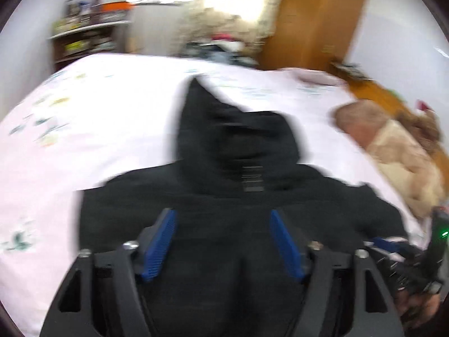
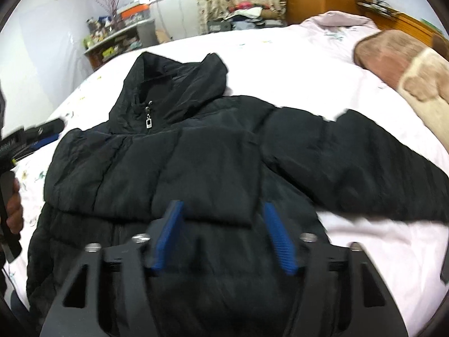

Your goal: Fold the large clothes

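A black hooded puffer jacket (image 2: pixel 196 154) lies front-up on the pale pink bed sheet (image 2: pixel 294 64), hood (image 2: pixel 174 90) pointing away, zip closed at the collar. Its right sleeve (image 2: pixel 364 165) stretches out to the right; one sleeve lies folded across the chest. The jacket also fills the blurred left wrist view (image 1: pixel 224 196). My left gripper (image 1: pixel 223 216) hovers open and empty over the jacket's body. My right gripper (image 2: pixel 223 207) is open and empty just above the lower chest. The left gripper also shows at the left edge of the right wrist view (image 2: pixel 42 134).
A pink and cream blanket (image 2: pixel 407 67) lies at the bed's right side by a wooden headboard (image 2: pixel 409 25). A cluttered shelf (image 2: pixel 118 39), a curtain and a wooden wardrobe (image 1: pixel 317 19) stand beyond the bed. The other gripper shows at the lower right (image 1: pixel 415 250).
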Demonstrator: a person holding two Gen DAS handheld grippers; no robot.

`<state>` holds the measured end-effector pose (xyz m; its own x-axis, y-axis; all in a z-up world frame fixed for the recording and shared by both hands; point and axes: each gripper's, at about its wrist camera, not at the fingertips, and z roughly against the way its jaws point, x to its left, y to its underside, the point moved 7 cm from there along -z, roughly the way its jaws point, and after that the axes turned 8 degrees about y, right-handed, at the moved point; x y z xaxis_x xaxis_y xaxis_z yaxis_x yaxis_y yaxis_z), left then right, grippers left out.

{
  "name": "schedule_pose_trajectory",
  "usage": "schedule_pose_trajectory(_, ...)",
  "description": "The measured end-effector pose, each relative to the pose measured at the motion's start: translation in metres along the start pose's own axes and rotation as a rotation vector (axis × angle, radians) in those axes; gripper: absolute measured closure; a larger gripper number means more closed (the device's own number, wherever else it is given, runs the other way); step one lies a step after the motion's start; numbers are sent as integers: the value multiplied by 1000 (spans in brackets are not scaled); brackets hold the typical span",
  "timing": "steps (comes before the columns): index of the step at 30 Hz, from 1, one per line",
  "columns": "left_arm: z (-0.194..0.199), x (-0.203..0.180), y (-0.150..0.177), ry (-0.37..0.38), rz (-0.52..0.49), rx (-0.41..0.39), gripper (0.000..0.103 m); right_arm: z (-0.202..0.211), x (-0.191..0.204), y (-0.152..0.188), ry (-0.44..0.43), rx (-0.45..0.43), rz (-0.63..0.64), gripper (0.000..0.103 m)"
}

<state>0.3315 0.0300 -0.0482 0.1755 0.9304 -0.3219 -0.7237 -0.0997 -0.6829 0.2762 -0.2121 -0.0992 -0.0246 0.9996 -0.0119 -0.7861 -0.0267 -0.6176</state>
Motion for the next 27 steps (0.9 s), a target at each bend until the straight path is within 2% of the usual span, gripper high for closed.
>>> schedule_pose_trajectory(1,-2,23,3,-53,29,12,49,-12,6,-6,-1,10,12,62)
schedule_pose_trajectory(2,-6,42,7,-87,60,24,57,-22,8,-8,0,21,20,65)
schedule_pose_trajectory(3,-9,55,12,-102,85,33,61,-39,11,-12,1,46,24,65)
schedule_pose_trajectory(5,-18,76,28,-125,110,56,61,-62,11,-17,10,77,28,65)
schedule_pose_trajectory(7,-26,78,42,-99,125,67,61,-85,8,-15,29,111,37,66)
schedule_pose_trajectory(9,-29,74,50,-109,101,61,61,-98,7,-12,24,131,36,66)
schedule_pose_trajectory(15,-22,81,49,-105,102,75,62,-99,6,-10,34,136,41,66)
schedule_pose_trajectory(16,-14,80,45,-111,93,75,63,-91,4,-13,40,132,34,66)
schedule_pose_trajectory(18,-2,82,41,-77,74,48,63,-69,3,-18,45,94,25,66)
schedule_pose_trajectory(21,24,67,56,-67,14,35,63,-41,4,-12,13,52,23,66)
schedule_pose_trajectory(24,13,75,85,-94,23,114,63,-51,2,7,21,108,39,66)
schedule_pose_trajectory(27,12,77,90,-114,35,123,63,-60,0,18,16,135,36,66)
